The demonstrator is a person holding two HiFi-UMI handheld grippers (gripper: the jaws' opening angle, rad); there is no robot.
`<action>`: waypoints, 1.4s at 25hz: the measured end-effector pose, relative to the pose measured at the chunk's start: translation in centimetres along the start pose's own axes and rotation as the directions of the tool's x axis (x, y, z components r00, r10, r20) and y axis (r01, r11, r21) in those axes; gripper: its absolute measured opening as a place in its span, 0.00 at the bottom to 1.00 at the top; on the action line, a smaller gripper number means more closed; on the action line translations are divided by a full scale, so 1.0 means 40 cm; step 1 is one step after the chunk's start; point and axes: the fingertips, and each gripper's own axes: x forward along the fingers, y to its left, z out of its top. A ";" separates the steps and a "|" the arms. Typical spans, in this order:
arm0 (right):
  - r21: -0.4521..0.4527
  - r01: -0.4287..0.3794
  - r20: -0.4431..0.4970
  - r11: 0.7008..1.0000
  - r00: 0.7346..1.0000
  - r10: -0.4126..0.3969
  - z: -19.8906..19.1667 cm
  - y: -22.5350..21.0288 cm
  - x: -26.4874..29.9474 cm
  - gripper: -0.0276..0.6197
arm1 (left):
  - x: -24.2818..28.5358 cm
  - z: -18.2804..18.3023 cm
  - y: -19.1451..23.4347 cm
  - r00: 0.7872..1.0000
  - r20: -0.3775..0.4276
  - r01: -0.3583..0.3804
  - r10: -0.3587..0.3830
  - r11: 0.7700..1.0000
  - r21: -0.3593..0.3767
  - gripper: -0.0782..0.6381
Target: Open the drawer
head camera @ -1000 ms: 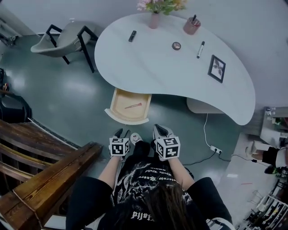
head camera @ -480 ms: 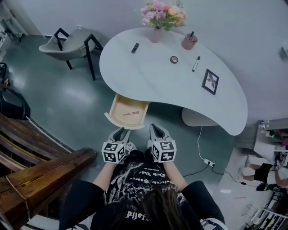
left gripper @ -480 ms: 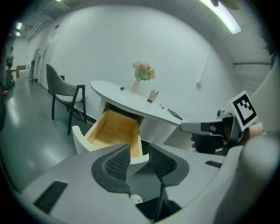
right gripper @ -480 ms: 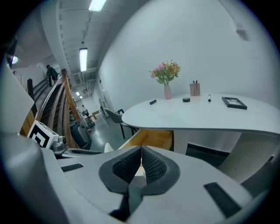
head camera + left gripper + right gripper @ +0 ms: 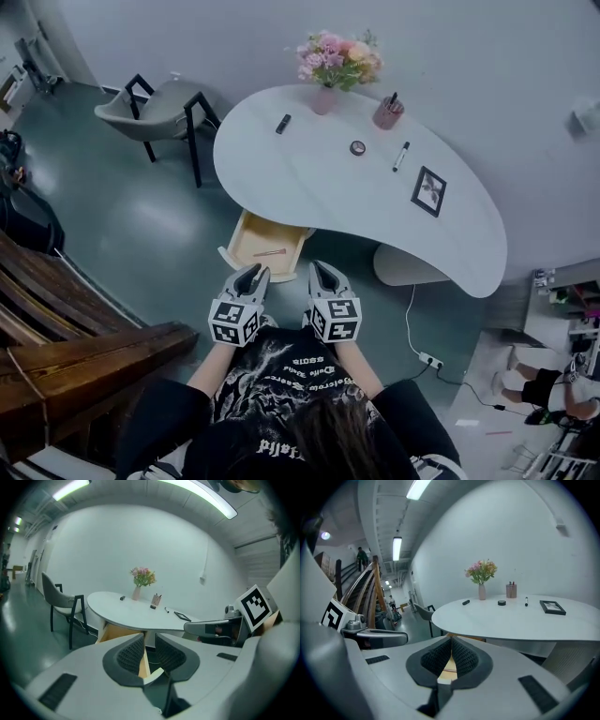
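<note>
The wooden drawer stands pulled out from under the white curved desk, with a thin pink stick lying in it. Both grippers hang in the air in front of the person's chest, well short of the drawer and touching nothing. My left gripper points toward the drawer; its jaws are closing with a narrow gap and nothing between them. My right gripper sits beside it, its pads meeting at the tips with nothing held.
A grey chair stands left of the desk. On the desktop are a flower vase, a pen cup, a marker and a picture frame. A wooden stair rail is at the left, a power strip at the right.
Both grippers have risen and drawn back from the drawer toward the person's chest. The left jaws have narrowed. The drawer has stayed open.
</note>
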 end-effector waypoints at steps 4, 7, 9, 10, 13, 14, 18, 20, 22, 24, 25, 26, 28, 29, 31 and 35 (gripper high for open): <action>-0.019 0.003 0.043 1.000 0.999 -0.003 0.036 -0.008 -0.017 0.08 | -0.012 0.051 -0.020 0.998 0.061 -0.001 -0.001 1.000 0.024 0.21; -0.015 -0.004 0.062 1.000 0.998 0.005 0.048 -0.011 -0.025 0.08 | -0.020 0.075 -0.038 0.996 0.091 0.017 -0.022 0.999 0.052 0.19; -0.014 -0.011 0.069 1.000 0.998 0.011 0.051 -0.010 -0.026 0.08 | -0.026 0.080 -0.041 0.995 0.100 0.016 -0.022 0.998 0.063 0.18; -0.013 -0.014 0.071 1.000 0.997 0.015 0.052 -0.008 -0.024 0.08 | -0.029 0.082 -0.041 0.994 0.103 0.013 -0.020 0.998 0.068 0.17; -0.019 -0.022 0.083 1.000 0.996 0.024 0.057 0.001 -0.022 0.08 | -0.037 0.084 -0.039 0.994 0.110 0.000 -0.009 0.997 0.078 0.16; -0.030 -0.022 0.091 0.999 0.996 0.025 0.060 0.004 -0.024 0.08 | -0.040 0.082 -0.038 0.994 0.111 -0.004 -0.005 0.997 0.080 0.16; -0.085 0.001 0.118 0.996 0.993 0.009 0.077 0.017 -0.030 0.08 | -0.050 0.077 -0.036 0.994 0.105 -0.012 0.001 0.995 0.099 0.14; -0.095 0.011 0.118 0.995 0.993 0.000 0.079 0.017 -0.028 0.08 | -0.049 0.080 -0.039 0.995 0.104 -0.006 -0.005 0.994 0.108 0.14; -0.108 0.012 0.111 0.994 0.994 0.000 0.074 0.021 -0.025 0.08 | -0.048 0.080 -0.037 0.995 0.103 -0.006 -0.005 0.994 0.107 0.14; -0.117 0.009 0.103 0.993 0.995 0.003 0.068 0.023 -0.021 0.08 | -0.049 0.079 -0.029 0.995 0.103 -0.015 0.004 0.995 0.099 0.14; -0.117 0.009 0.100 0.993 0.995 0.003 0.067 0.022 -0.019 0.08 | -0.048 0.078 -0.026 0.995 0.102 -0.020 0.010 0.995 0.096 0.14; -0.117 0.010 0.098 0.993 0.995 0.002 0.066 0.020 -0.018 0.08 | -0.046 0.079 -0.024 0.995 0.100 -0.024 0.015 0.995 0.095 0.14; -0.117 0.011 0.093 0.993 0.996 0.000 0.064 0.017 -0.015 0.08 | -0.044 0.080 -0.025 0.995 0.098 -0.027 0.018 0.995 0.100 0.14; -0.117 0.011 0.089 0.993 0.996 0.000 0.062 0.017 -0.014 0.08 | -0.044 0.082 -0.027 0.995 0.098 -0.025 0.015 0.994 0.104 0.14; -0.116 0.010 0.084 0.993 0.996 -0.001 0.058 0.015 -0.013 0.08 | -0.043 0.084 -0.029 0.995 0.100 -0.020 0.009 0.994 0.106 0.14; -0.124 0.008 0.077 0.992 0.997 0.001 0.052 0.015 -0.012 0.08 | -0.037 0.082 -0.027 0.995 0.098 -0.017 0.007 0.995 0.096 0.14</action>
